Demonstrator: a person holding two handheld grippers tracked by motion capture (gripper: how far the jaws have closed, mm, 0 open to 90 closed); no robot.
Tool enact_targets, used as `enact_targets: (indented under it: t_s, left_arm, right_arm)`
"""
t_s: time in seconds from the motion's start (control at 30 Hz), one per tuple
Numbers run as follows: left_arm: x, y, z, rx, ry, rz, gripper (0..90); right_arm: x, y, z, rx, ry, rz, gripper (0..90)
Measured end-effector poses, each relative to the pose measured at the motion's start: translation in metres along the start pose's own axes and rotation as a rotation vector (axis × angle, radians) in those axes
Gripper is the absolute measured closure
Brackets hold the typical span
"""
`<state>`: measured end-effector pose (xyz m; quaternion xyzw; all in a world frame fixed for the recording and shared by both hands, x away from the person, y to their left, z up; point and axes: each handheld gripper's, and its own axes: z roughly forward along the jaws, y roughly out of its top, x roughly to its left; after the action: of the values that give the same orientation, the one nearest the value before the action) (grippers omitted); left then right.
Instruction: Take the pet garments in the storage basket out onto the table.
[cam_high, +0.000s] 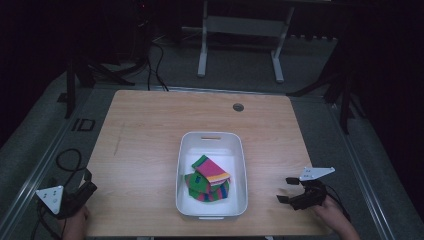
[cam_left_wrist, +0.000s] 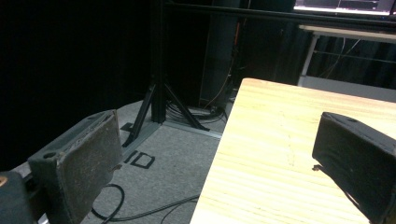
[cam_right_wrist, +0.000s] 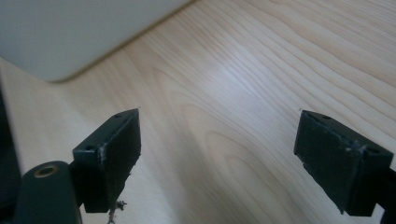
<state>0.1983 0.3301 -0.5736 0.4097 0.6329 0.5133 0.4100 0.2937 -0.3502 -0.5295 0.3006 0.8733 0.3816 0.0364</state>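
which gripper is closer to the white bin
The right gripper: it sits on the table just right of the bin, while the left gripper hangs at the table's left edge.

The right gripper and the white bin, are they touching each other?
Apart. The high view shows bare table between the right gripper and the white bin.

Both grippers are showing black jaws: the left gripper (cam_high: 75, 197) and right gripper (cam_high: 289, 190) each carrying a grey three-cornered plate, trailing black cables.

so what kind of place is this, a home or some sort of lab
Probably a lab or recording studio, not a home: black tripod stands and loose cables on grey carpet ring a lone wooden table, with dark surroundings.
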Motion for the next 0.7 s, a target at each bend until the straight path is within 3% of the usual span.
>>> enact_targets:
  t_s: [0.07, 0.3, 0.57, 0.7]
  left_arm:
    - [0.0, 0.0, 0.0, -0.001, 0.0, 0.0, 1.9]
    - [0.001, 0.0, 0.0, -0.001, -0.003, -0.003, 1.9]
    - [0.0, 0.0, 0.0, 0.0, -0.004, 0.0, 1.9]
    - [0.0, 0.0, 0.0, 0.001, -0.005, 0.0, 1.9]
  right_arm:
    - [0.005, 0.009, 0.0, 0.007, 0.023, -0.011, 14.6]
    - [0.015, 0.029, -0.003, -0.014, 0.033, -0.049, 13.8]
    - [0.032, 0.066, -0.011, -0.016, 0.072, -0.152, 13.0]
    - [0.038, 0.083, -0.014, -0.016, 0.097, -0.177, 11.5]
